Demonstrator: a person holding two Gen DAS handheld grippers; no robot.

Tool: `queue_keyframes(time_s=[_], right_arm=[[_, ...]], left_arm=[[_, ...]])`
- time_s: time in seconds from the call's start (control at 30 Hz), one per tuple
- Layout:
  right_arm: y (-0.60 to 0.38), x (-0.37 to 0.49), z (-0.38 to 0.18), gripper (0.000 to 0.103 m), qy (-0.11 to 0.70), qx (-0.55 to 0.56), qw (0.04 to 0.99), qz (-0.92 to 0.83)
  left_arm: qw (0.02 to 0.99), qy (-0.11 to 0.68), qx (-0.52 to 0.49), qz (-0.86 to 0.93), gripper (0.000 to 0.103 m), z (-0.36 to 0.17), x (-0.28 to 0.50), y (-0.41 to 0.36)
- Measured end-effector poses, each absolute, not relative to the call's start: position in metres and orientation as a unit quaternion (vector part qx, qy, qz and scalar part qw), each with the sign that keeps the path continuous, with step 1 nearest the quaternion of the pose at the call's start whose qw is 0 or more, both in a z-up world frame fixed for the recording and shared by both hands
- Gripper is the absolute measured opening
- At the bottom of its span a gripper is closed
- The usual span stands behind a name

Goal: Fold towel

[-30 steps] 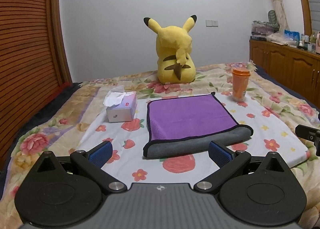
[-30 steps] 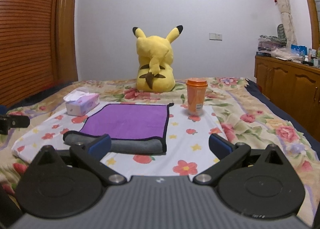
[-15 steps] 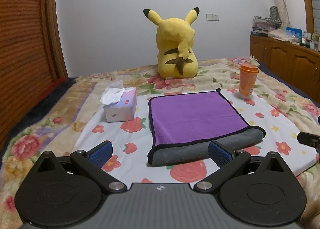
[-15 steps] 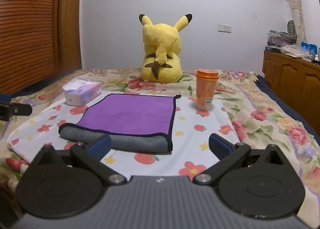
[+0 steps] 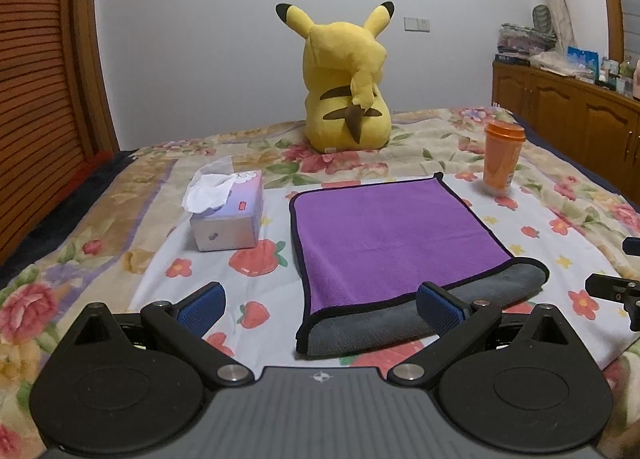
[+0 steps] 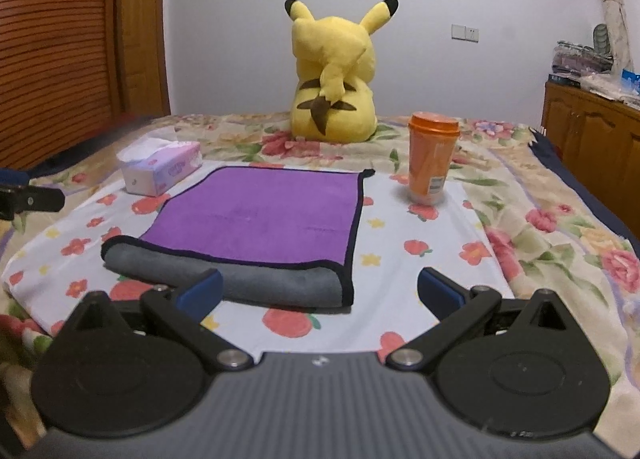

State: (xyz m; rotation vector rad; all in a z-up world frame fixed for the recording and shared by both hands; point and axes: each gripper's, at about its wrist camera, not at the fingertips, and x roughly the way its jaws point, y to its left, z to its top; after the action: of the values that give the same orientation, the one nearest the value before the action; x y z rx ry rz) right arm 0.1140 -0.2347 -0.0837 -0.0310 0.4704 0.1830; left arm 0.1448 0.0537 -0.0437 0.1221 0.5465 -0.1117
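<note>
Towel point(image 5: 394, 235) lies folded once on bed point(image 5: 532, 227); soft, light, limp. Both grippers' fingers point(image 5: 200, 303) point(image 6: 438, 287) wide apart, empty. Grip near corners.

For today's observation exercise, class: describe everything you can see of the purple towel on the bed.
The towel is plush, purple on top and grey underneath, edged with thin black trim. It lies flat on the white flower-printed sheet, already folded once: the near edge is a rounded grey fold, the purple layer resting on top. Its far right corner curls up slightly. The tissue box stands to its left and the orange cup beyond its far right corner, both apart from it. Neither gripper touches it.
</note>
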Motion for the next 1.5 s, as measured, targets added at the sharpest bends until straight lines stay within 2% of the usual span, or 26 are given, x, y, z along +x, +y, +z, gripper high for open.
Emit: queue_keyframes(time_s=[0.53,0.93,1.07,1.17,1.3,1.5], right_arm=[[-0.216,0.158,-0.094,0.103,0.260,-0.034,0.959,0.104],[-0.206,0.186,-0.103,0.103,0.285,-0.039,0.951,0.113],[-0.208,0.195,-0.106,0.102,0.296,-0.033,0.949,0.107],[-0.209,0.202,-0.109,0.092,0.308,-0.026,0.945,0.104],[-0.212,0.209,-0.113,0.090,0.324,-0.020,0.941,0.099],[-0.217,0.218,-0.117,0.087,0.346,-0.007,0.932,0.107]], left_arm=[[0.942,0.328,0.044,-0.062,0.099,-0.079,0.191,0.066],[0.929,0.362,0.004,-0.079,0.078,-0.101,0.219,0.081],[0.927,0.366,0.004,-0.079,0.067,-0.105,0.224,0.081],[0.924,0.371,-0.002,-0.093,0.058,-0.108,0.226,0.082],[0.922,0.373,-0.001,-0.108,0.047,-0.111,0.225,0.080],[0.919,0.379,-0.007,-0.111,0.039,-0.116,0.226,0.081]])
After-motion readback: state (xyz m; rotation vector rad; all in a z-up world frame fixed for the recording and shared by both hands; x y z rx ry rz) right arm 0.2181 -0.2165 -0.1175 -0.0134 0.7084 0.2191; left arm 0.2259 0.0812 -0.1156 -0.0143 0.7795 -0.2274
